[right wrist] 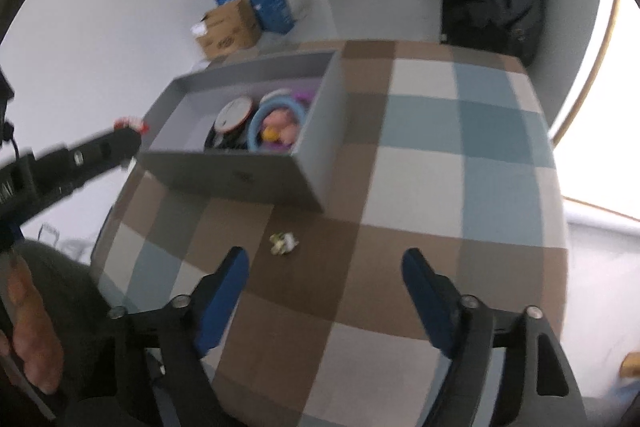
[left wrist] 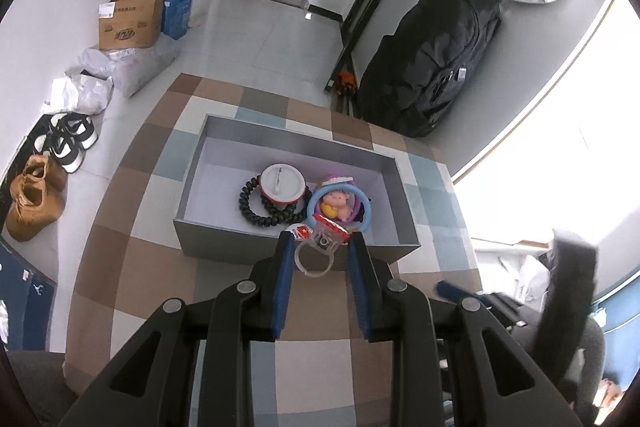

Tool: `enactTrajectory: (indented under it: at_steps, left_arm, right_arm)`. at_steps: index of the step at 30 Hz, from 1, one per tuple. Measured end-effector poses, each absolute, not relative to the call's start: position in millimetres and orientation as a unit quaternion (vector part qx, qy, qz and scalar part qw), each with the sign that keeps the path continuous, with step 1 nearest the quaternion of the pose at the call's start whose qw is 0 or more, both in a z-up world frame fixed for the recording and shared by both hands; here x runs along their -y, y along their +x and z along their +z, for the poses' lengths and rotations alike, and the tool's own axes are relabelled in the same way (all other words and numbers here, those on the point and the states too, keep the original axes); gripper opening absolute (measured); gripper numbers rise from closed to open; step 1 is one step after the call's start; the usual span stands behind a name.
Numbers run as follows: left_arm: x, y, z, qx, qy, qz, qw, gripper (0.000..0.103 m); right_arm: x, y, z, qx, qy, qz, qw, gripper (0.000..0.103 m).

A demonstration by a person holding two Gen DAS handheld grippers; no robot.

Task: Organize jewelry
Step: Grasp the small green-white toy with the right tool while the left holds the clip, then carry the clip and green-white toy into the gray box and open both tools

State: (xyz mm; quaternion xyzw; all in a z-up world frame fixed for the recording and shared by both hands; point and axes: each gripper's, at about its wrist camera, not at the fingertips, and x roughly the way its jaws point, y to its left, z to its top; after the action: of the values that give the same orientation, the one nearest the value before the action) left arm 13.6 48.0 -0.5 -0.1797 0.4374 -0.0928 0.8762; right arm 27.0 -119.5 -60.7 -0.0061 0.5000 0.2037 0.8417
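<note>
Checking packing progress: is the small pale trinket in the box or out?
Out. The pale trinket lies on the checkered cloth, in front of the gray box.

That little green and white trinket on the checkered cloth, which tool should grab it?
Probably the right tool: it is open and empty, and the trinket lies just ahead of it. The left tool already grips a clear toy ring by the grey box.

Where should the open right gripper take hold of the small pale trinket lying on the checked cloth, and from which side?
Across the middle of the small pale trinket, from straight above: it lies low and flat on the checked cloth, clear of the grey box. Right gripper is open.
</note>
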Motion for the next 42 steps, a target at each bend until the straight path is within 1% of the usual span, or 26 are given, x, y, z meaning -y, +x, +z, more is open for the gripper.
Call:
enactTrajectory:
  at_steps: [2,4,8,11,13,14,16,18,21,31,35,42]
  left_arm:
    - [-49,14,0,-0.436,-0.183,-0.093,0.876,0.022]
    - [-53,14,1,-0.435,-0.187,-0.095,0.876,0.022]
    - [-57,14,1,-0.435,-0.194,-0.096,0.874,0.022]
    - [-61,14,1,-0.435,-0.202,-0.096,0.872,0.022]
    - [-64,14,1,-0.435,-0.205,-0.095,0.872,0.022]
    - [-65,14,0,-0.435,-0.206,-0.094,0.871,0.022]
    - [-66,14,0,-0.435,-0.208,-0.093,0.871,0.022]
    - [-67,14,0,-0.435,-0.209,-0.093,0.871,0.022]
    - [-69,14,1,-0.432,-0.214,-0.097,0.871,0.022]
    - [-71,15,-1,-0.435,-0.215,-0.094,0.869,0.022]
    - [-71,15,-1,-0.435,-0.214,-0.092,0.870,0.022]
    - [-74,15,-3,-0.437,-0.220,-0.086,0.868,0.022]
  right_arm:
    - [112,26,-64,-0.501,-0.020,0.210,0.839,0.076]
    - [105,24,-67,-0.499,-0.040,0.212,0.839,0.070]
    - [91,23,-72,-0.499,-0.072,0.212,0.837,0.065]
    - [83,23,-75,-0.493,-0.092,0.207,0.840,0.059]
    - [79,23,-75,-0.490,-0.103,0.208,0.840,0.045]
    - [75,22,-75,-0.485,-0.117,0.205,0.842,0.040]
    - [70,20,-75,-0.479,-0.135,0.202,0.844,0.027]
    - [64,17,-74,-0.477,-0.142,0.211,0.842,0.017]
    - [59,14,-74,-0.474,-0.155,0.211,0.840,0.017]
    - [59,18,-71,-0.485,-0.136,0.237,0.830,0.017]
    - [55,16,-65,-0.477,-0.133,0.250,0.832,0.017]
    - [60,15,-46,-0.453,-0.097,0.275,0.842,0.017]
